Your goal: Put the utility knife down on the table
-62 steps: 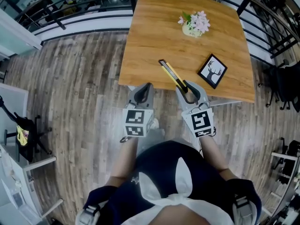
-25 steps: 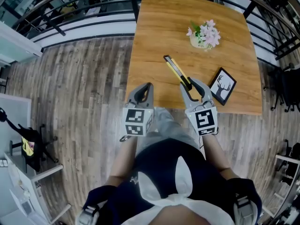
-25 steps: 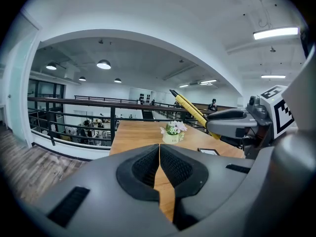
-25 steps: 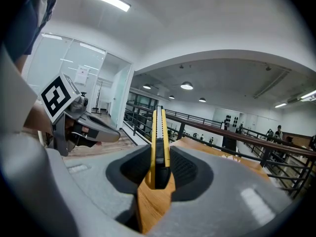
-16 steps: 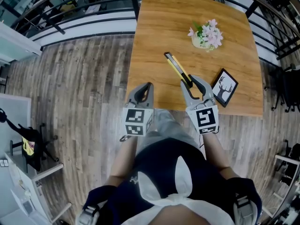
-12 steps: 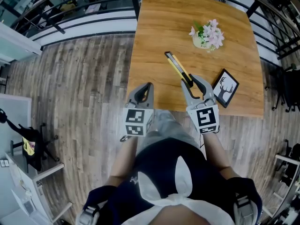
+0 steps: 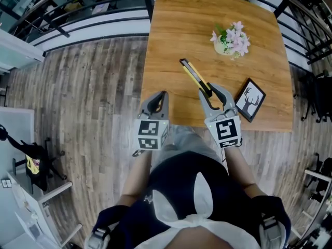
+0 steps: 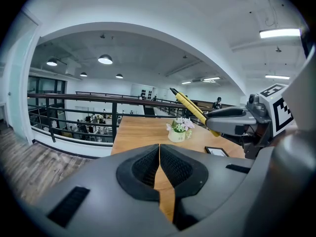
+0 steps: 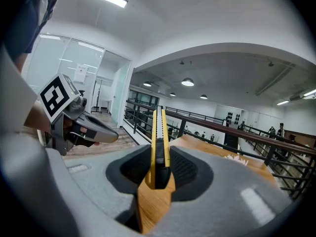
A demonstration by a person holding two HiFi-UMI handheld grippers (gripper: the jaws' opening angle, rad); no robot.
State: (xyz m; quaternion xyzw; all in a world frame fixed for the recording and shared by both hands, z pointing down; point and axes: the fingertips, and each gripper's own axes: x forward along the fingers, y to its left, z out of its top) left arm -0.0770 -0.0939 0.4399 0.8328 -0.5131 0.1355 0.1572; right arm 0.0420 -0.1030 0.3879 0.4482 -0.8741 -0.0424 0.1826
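Nearest, the two grey moulded grippers sit side by side, each topped by a cube of square markers. The left gripper (image 8: pixel 159 152) has its ribbed black pads pressed together with nothing between them, over the near edge of the table (image 7: pixel 171 30). The right gripper (image 9: pixel 158 171) clamps the rear end of the utility knife (image 9: pixel 160 132) between the same ribbed pads. The knife is a slim yellow bar with a black slider strip, turned on its narrow edge. Its long axis runs straight out along the jaws, in the head view away from the person and leftward, and it slants up clear of the smooth, orange-grained wooden tabletop. Beyond it stands a small round pale pot (image 7: pixel 222 46) of pink flowers (image 7: pixel 232 35). To the right lies a black-framed deer picture (image 7: pixel 250 99). Grey plank flooring (image 7: pixel 88 87) surrounds the table, with a dark metal railing (image 7: pixel 78 7) behind.
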